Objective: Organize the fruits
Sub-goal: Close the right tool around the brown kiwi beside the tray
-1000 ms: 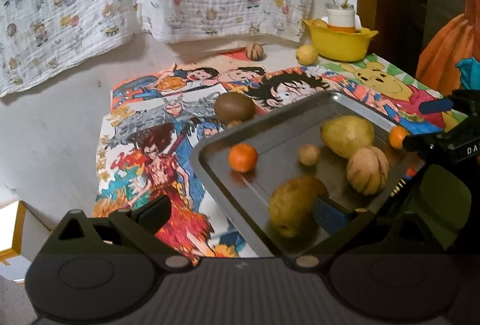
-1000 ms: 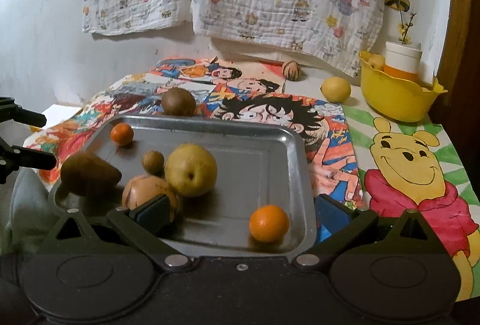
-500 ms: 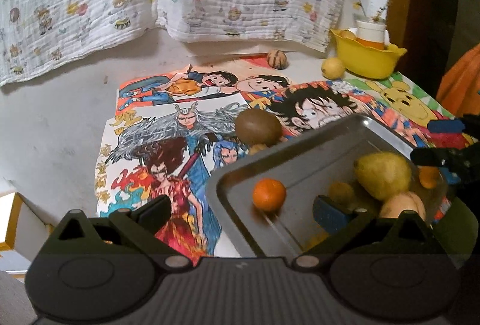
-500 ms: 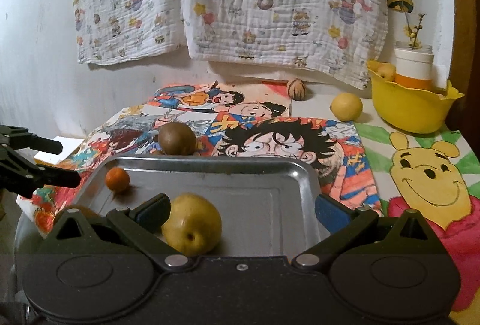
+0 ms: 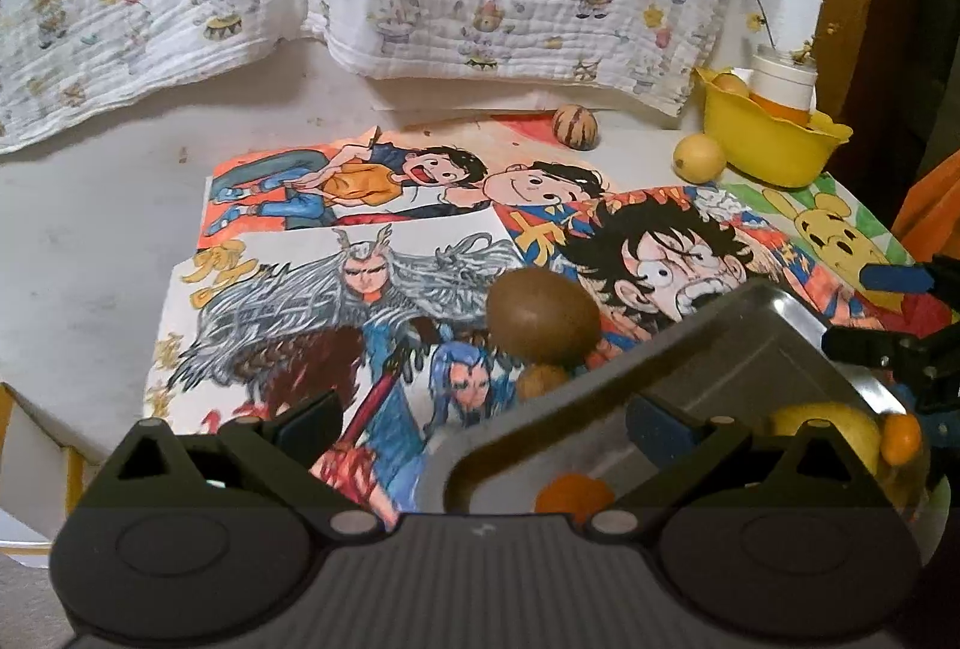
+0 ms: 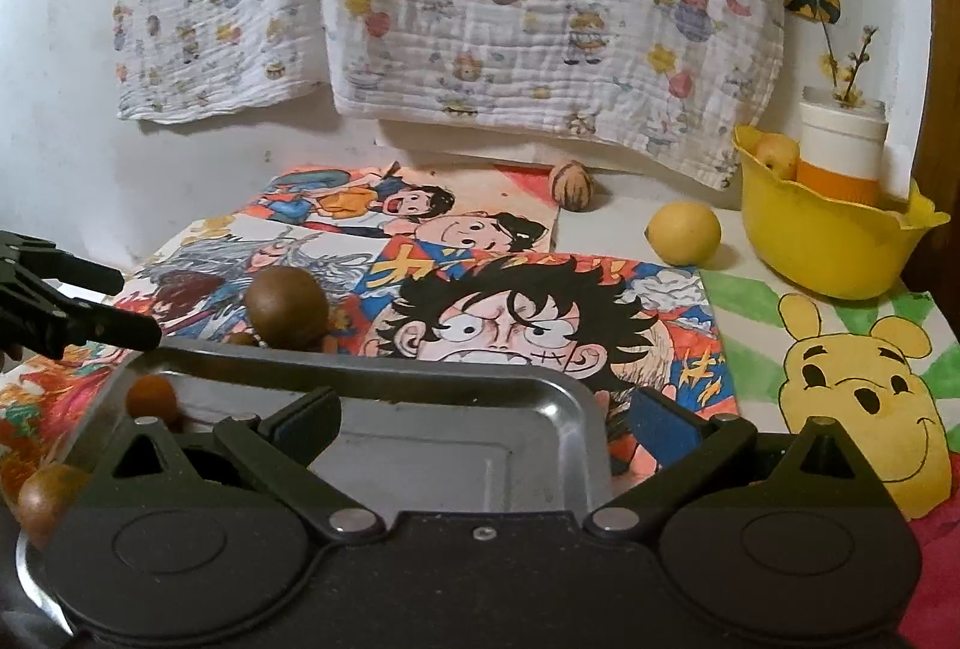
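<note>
Grippers in the foreground, both with fingers spread and nothing pinched between them. Left gripper [image 5: 483,418] has its right finger over the near-left part of the metal tray [image 5: 720,337]; right gripper [image 6: 486,412] has its left finger over the tray floor and its right finger past the tray's right rim. Inside the tray, close under the grippers and partly hidden by them: a small orange fruit [image 5: 573,493], a yellow pear [image 5: 825,424] and a second small orange fruit [image 5: 900,436] by the right rim.

Just beyond the tray's far-left rim, on the cartoon posters [image 5: 360,253] covering the desk [image 5: 90,229], lies a brown egg-shaped fruit [image 5: 542,316], its long axis running left to right, with a small brown fruit [image 5: 540,382] between it and the rim. Judged from both views, the brown fruit lies ahead and slightly right of the left fingers and ahead and well left of the right fingers, so the left gripper is the nearer one; a reach forward over the tray corner would meet the fruit across its short axis.

Farther back, well apart from the tray: a yellow lemon [image 6: 684,232] just beside the yellow bowl [image 6: 828,241], and a striped nut-like fruit [image 6: 573,185] at the foot of the hanging cloth [image 6: 480,19].
</note>
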`<state>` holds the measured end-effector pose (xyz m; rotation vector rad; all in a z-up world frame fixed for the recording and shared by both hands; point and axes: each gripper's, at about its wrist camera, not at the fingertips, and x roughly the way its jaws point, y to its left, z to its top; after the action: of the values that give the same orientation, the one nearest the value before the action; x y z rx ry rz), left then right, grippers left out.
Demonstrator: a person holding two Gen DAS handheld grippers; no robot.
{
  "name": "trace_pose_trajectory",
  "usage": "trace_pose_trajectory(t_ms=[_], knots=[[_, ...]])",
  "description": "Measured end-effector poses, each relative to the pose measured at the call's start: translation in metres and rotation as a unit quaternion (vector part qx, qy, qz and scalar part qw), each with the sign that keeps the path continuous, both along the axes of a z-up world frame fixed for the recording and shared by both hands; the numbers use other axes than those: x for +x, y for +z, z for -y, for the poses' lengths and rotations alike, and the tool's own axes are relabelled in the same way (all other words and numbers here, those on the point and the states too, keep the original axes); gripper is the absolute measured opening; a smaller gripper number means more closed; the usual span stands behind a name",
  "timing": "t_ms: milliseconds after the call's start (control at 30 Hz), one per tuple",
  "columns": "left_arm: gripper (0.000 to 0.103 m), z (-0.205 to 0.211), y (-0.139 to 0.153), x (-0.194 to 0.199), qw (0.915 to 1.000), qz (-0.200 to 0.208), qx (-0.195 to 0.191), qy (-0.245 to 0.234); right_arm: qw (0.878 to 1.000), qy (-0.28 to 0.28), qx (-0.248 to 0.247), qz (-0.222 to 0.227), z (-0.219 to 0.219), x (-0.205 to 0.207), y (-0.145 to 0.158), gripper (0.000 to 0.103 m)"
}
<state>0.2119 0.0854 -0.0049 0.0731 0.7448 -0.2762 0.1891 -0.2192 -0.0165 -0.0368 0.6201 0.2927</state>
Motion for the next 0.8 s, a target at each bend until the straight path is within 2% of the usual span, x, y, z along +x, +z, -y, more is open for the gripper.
trace_pose_trajectory(t_ms=[267,467,800], knots=[[0.103,0.013,-0.01,0.036,0.9993,-0.027,-0.026,-0.01,1.0,0.003,0.005,-0.008,0.003,0.022,-0.007,0.102],[0.103,0.02,-0.017,0.05,0.9988,-0.037,-0.026,-0.019,1.0,0.012,0.011,-0.008,0.001,0.034,-0.009,0.102],[0.103,0.007,-0.024,0.067,0.9972,-0.055,-0.049,-0.01,0.999,0.048,-0.005,-0.011,-0.015,0.054,-0.01,0.102]])
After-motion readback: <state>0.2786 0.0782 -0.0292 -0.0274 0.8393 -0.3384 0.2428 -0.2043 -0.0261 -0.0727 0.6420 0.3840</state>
